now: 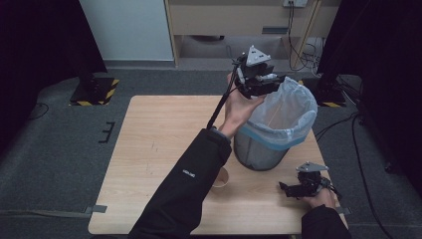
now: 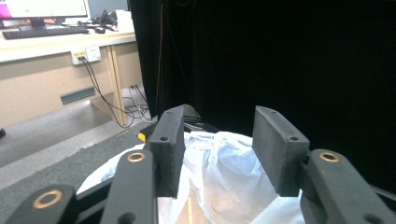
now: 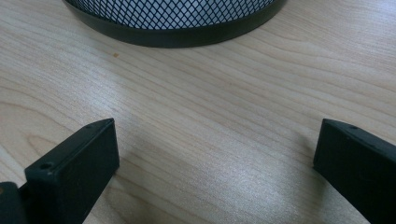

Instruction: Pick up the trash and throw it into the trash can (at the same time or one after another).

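A black mesh waste bin (image 1: 261, 154) with a white bag liner (image 1: 286, 112) stands on the right half of the wooden table (image 1: 159, 139). My left gripper (image 1: 274, 79) is raised over the bin's far-left rim. In the left gripper view this gripper (image 2: 219, 128) is open above the liner (image 2: 224, 172), with nothing between its pads. My right gripper (image 1: 285, 188) rests low on the table in front of the bin. It stands wide open (image 3: 215, 140) over bare wood, and the bin's base (image 3: 173, 23) lies just ahead of it.
A small paper cup (image 1: 221, 178) sits on the table beside the bin's near-left side, partly hidden by the left sleeve. Black curtains stand left and right. A desk with cables (image 1: 298, 45) lies beyond the table, and the floor is carpeted.
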{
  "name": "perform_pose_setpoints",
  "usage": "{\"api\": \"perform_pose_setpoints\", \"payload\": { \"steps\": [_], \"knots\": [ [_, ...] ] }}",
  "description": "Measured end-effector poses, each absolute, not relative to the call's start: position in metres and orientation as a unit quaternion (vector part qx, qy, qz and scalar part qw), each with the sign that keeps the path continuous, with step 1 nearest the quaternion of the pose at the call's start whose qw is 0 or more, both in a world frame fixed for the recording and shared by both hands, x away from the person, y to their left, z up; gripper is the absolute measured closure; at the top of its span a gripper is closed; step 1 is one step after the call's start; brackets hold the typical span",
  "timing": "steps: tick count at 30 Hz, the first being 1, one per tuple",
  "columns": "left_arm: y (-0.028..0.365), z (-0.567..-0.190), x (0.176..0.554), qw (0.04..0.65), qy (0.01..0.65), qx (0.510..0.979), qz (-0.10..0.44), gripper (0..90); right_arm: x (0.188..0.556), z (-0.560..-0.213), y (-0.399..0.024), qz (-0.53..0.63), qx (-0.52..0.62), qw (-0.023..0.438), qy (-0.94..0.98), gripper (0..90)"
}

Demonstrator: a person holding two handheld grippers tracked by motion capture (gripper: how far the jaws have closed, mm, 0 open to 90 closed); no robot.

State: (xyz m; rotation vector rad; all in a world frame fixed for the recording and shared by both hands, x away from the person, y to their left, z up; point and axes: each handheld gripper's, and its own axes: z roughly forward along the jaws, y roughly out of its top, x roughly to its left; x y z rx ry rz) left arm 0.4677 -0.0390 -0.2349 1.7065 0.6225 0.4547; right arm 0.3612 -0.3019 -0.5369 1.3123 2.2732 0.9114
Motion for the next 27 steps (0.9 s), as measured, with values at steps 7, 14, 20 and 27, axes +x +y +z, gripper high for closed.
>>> {"api": "perform_pose_setpoints", "payload": {
  "steps": [7,14,20,27],
  "knots": [
    [-0.004,-0.238,0.446,0.599,0.253,0.733,0.198,40.3,0.361,-0.537,-0.302,0.324,0.464,0.181,0.804,0.3],
    [0.041,-0.249,0.420,0.594,0.247,0.737,0.208,33.5,0.362,-0.537,-0.302,0.324,0.460,0.181,0.806,0.3],
    [0.080,-0.270,0.393,0.571,0.251,0.748,0.228,29.1,0.361,-0.537,-0.302,0.323,0.465,0.181,0.804,0.3],
    [0.129,-0.317,0.364,0.564,0.282,0.749,0.205,27.4,0.361,-0.537,-0.301,0.324,0.466,0.181,0.803,0.3]
  ]
}}
